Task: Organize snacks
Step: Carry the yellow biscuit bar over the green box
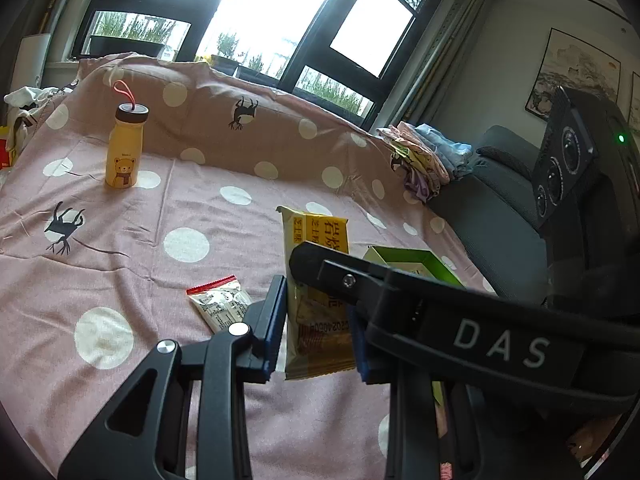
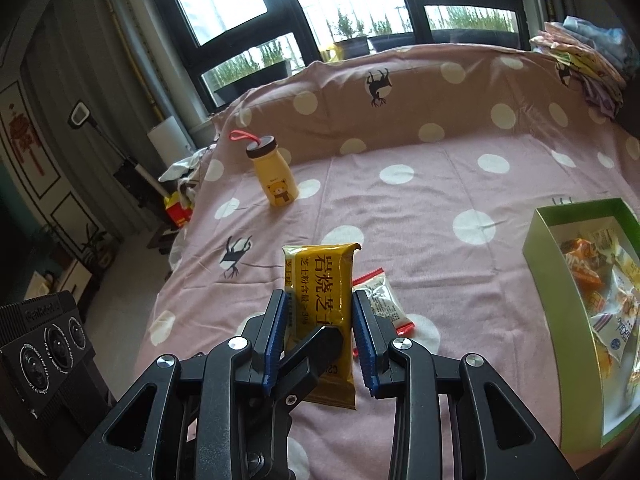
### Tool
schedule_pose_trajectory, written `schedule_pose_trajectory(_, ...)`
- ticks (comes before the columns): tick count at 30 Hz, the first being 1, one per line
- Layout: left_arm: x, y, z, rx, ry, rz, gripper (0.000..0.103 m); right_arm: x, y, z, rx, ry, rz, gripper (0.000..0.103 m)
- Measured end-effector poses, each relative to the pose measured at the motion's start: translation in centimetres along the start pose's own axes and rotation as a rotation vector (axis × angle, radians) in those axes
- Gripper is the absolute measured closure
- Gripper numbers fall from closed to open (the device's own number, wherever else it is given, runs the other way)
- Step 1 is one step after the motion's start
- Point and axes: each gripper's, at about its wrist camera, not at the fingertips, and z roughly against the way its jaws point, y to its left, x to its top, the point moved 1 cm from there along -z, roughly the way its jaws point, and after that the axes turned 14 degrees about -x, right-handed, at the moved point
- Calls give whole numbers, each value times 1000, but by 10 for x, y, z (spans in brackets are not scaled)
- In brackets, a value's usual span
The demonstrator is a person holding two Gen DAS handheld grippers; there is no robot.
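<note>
A yellow snack packet (image 1: 316, 280) (image 2: 322, 312) stands upright above the pink dotted sheet, between the jaws of both grippers. My left gripper (image 1: 318, 336) has blue pads against its two sides and looks shut on it. My right gripper (image 2: 318, 344) straddles the same packet with small gaps at its pads; the tip of the left gripper's finger (image 2: 316, 348) crosses in front. A small white packet with red ends (image 1: 220, 304) (image 2: 382, 300) lies on the sheet beside it. A green box (image 2: 560, 280) (image 1: 416, 262) holding several wrapped snacks sits at the right.
A yellow bear bottle (image 1: 124, 148) (image 2: 276, 176) stands far left on the sheet. Folded clothes (image 1: 424, 160) lie at the far right corner. A grey sofa (image 1: 492, 216) borders the right edge. Windows run along the back.
</note>
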Motion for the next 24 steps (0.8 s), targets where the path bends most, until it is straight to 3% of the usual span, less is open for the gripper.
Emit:
schedule_pose_trajectory(12,8,-23,-12,-19,-3,-56,76,6,-11,16,-3,-54,4,67)
schedule_pose_trajectory(24,15,-63,-58,-69,55,-136,76,19,-68,28,-25,-94,-97,67)
